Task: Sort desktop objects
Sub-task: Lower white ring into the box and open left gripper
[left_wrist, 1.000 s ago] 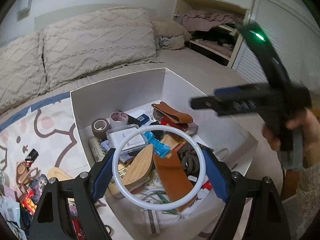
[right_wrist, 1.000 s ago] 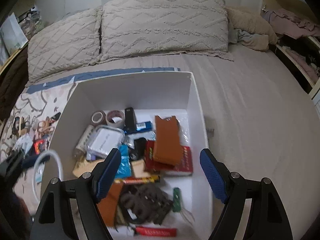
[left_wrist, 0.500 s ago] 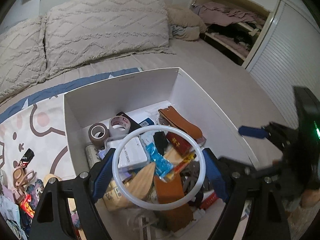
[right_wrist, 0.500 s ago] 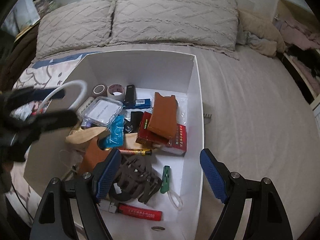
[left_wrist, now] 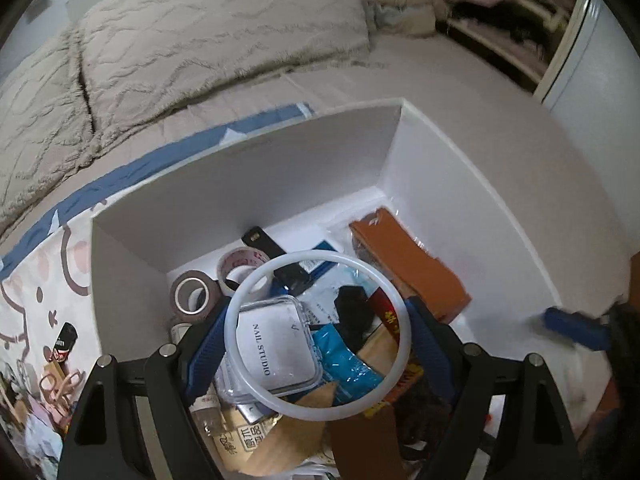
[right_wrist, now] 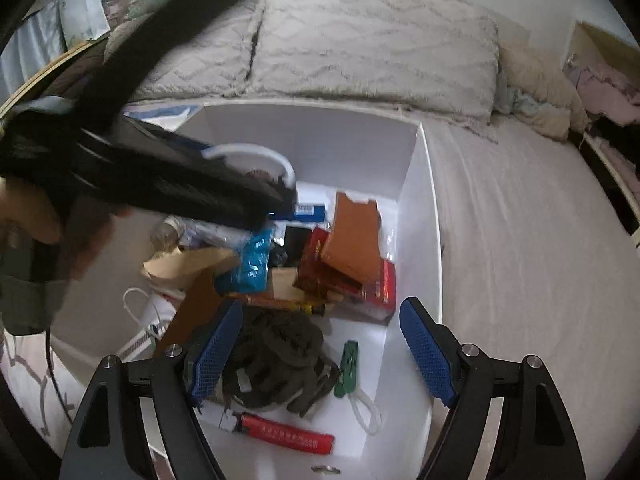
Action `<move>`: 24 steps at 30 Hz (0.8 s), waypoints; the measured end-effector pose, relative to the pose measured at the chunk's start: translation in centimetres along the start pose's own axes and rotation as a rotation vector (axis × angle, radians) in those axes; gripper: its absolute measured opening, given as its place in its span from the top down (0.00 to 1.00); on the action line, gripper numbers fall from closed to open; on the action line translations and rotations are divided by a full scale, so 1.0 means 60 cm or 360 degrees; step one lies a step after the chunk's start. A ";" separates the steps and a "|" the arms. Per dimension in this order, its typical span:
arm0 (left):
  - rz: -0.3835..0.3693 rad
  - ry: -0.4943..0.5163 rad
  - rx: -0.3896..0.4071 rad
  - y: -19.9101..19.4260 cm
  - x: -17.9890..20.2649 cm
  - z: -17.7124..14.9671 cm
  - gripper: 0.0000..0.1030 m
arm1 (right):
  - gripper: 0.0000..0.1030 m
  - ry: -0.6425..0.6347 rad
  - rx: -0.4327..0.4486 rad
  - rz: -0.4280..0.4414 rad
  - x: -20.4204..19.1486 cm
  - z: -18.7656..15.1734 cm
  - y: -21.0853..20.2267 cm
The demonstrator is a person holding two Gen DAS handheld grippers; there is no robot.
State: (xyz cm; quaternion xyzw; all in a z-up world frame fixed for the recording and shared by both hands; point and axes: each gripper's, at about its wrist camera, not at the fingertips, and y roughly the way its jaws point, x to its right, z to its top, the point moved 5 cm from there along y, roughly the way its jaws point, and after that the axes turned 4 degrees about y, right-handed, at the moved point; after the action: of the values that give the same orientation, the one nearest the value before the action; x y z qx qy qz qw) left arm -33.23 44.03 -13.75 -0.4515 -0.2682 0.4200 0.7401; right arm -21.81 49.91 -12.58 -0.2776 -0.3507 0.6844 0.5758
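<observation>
A white ring [left_wrist: 320,257] spans the gap between my left gripper's [left_wrist: 316,340] blue pads, which are shut on its two sides. It hangs over the open white box [left_wrist: 280,184]. Below it lie a clear "NAIL STUDIO" case [left_wrist: 276,344], two tape rolls [left_wrist: 196,292], a blue packet [left_wrist: 344,364] and a brown leather pouch [left_wrist: 408,264]. My right gripper [right_wrist: 320,344] stands open and empty above the box's near end. Under it are a dark strap bundle [right_wrist: 276,356], a green clip [right_wrist: 348,368] and a red lighter [right_wrist: 288,434]. In the right wrist view, the ring [right_wrist: 256,151] shows beyond the left gripper's body.
The box [right_wrist: 420,200] sits on a beige bed with two textured pillows [right_wrist: 372,40] behind it. A cartoon-printed mat [left_wrist: 32,280] to the box's left carries scissors [left_wrist: 60,388] and several small items. Shelves of clothes [left_wrist: 500,8] stand at the far right.
My left gripper has carried the ring further over the box and tipped downward, still gripping it. The right gripper rolled a little and sank slightly; it stays open.
</observation>
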 end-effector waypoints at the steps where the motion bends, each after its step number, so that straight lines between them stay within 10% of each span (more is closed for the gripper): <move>1: 0.0020 0.0014 -0.0023 0.007 0.000 -0.001 0.18 | 0.21 -0.0009 0.0026 0.0004 -0.003 0.001 -0.003; 9: 0.0265 0.0217 -0.0088 0.038 0.001 0.005 0.18 | 0.21 0.0005 0.0095 0.0071 -0.006 -0.007 0.002; 24: 0.0268 0.0187 -0.0051 0.033 0.001 0.013 0.02 | 0.21 -0.0024 0.0103 0.0054 -0.022 -0.006 -0.012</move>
State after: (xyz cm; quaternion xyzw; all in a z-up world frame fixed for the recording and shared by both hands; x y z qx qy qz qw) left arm -34.55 44.87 -15.18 -0.5080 -0.1921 0.4493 0.7093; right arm -20.83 48.73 -12.26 -0.2597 -0.3280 0.7071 0.5700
